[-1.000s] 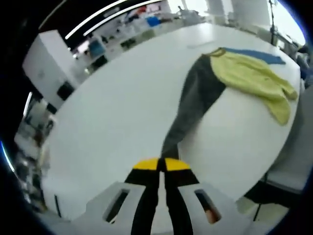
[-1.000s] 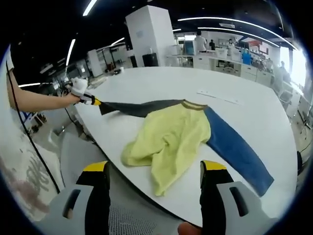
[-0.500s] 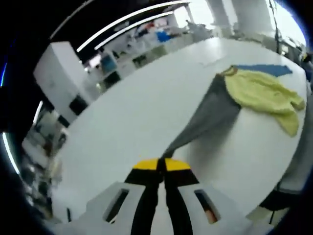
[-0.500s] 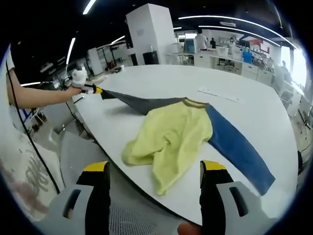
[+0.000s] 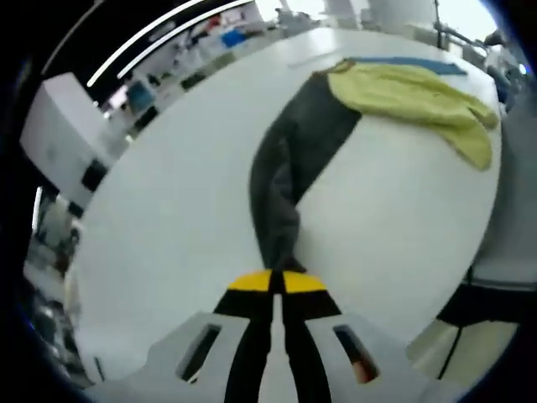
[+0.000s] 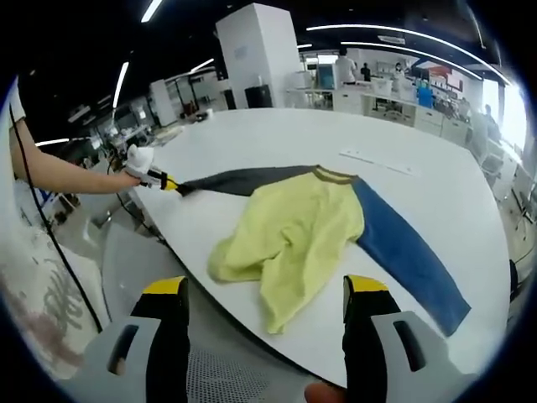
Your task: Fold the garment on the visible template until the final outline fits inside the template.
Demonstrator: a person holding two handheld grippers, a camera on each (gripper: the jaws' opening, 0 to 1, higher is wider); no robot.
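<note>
We have the left gripper [image 5: 277, 284] clamped on the cuff of the garment's grey sleeve [image 5: 289, 159], which runs straight away from its jaws toward the yellow body [image 6: 289, 239]. The garment lies on the white table [image 6: 252, 143], long axis cuff to cuff, with the blue sleeve [image 6: 407, 252] rightmost. Our right gripper [image 6: 264, 294] hangs with jaws apart, empty, off the table's near edge.

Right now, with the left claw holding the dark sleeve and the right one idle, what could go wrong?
Three likely risks:
1. The yellow body lies bunched near the table edge; pulling toward that edge might drag it off.
2. The left claw is shut on the tip of the dark sleeve, which already buckles, so pushing may crease it.
3. The right claw hangs open off the table, so nothing pins the blue sleeve.
</note>
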